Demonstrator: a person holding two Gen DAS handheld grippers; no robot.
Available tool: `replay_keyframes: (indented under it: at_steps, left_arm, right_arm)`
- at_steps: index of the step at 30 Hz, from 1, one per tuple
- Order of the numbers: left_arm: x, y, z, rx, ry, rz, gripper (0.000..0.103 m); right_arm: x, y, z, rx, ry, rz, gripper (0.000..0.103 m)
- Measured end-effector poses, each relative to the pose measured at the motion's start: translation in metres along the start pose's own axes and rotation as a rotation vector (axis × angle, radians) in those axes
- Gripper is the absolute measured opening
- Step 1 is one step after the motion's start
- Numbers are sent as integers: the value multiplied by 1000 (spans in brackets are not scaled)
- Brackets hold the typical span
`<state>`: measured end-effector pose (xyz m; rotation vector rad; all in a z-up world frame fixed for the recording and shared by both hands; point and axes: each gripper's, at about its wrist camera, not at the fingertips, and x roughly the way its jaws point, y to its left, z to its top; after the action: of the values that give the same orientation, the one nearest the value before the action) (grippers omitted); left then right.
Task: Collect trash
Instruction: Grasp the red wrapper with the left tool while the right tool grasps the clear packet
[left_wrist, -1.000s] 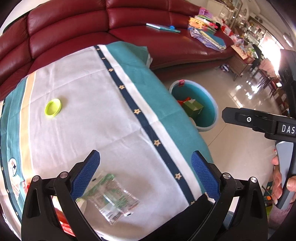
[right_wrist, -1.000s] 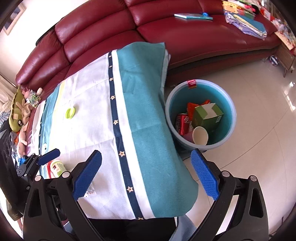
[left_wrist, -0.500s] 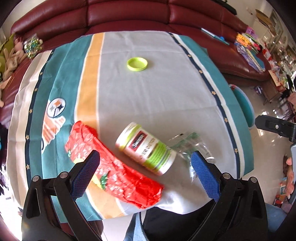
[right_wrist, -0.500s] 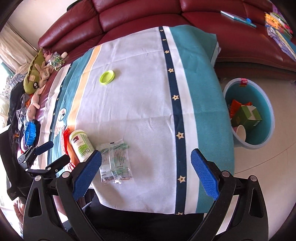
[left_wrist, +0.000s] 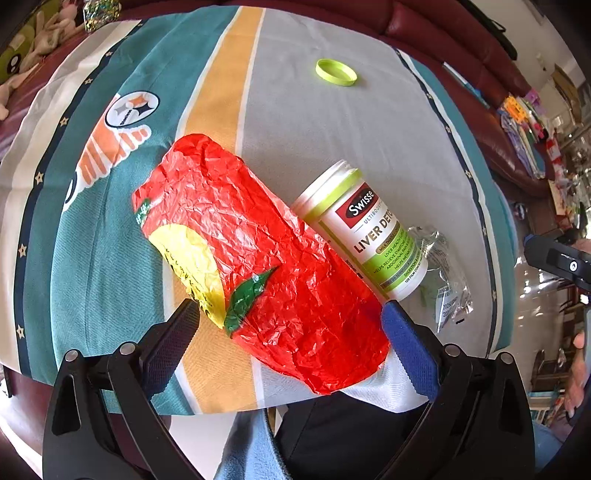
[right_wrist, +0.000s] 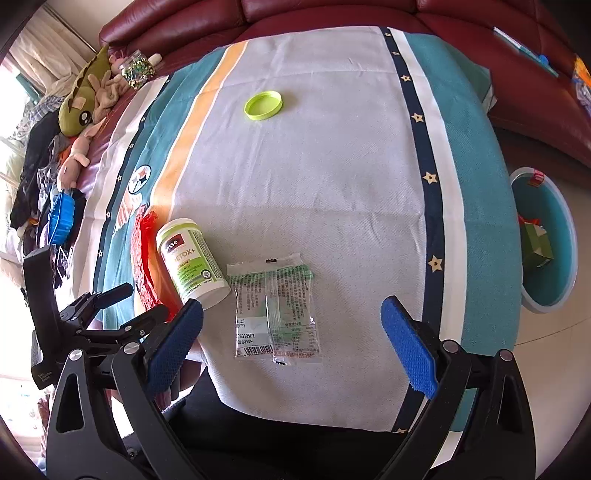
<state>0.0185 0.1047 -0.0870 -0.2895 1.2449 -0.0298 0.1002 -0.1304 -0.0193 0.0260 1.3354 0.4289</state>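
One red bag (left_wrist: 266, 258), one bottle (left_wrist: 364, 230), one wrapper (right_wrist: 275, 310), one lid (right_wrist: 263, 105)

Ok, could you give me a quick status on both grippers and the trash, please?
Left gripper open over red wrapper. Right gripper open above clear packet. Bottle lies on its side between them, touching the wrapper. Nothing held.
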Motion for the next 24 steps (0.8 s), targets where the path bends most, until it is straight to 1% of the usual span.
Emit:
replay_keyframes:
  at_steps: [2,7,12,17,20,22,23,24]
  left_arm:
    - [6,1,0,-9,9,-11,99]
    - [17,9,3,-20,17,14,99]
    - [17,14,8,-29,-2,20,99]
    - [18,9,8,-1,-35,27,99]
    - [19,6,10,3,-51,19,99]
    - [19,4,12,8,-60,4,96]
    - [20,1,14,18,-65,7,93]
    - [21,-2,17,30,-68,14,91]
  right_arm:
    - [6,1,-2,-4,12,-1,93]
    - [33,0,-12,17,75,4,93]
    - [57,9,-21,8,121,14,93]
    - [68,18,-24,-31,119,-9,93]
    - [72,18,-23,-35,108,-23,92]
    - [74,15,-23,-32,102,-24,85]
    - [76,14,-22,-27,107,-20,77]
    - [77,11,-22,-21,114,-17,73]
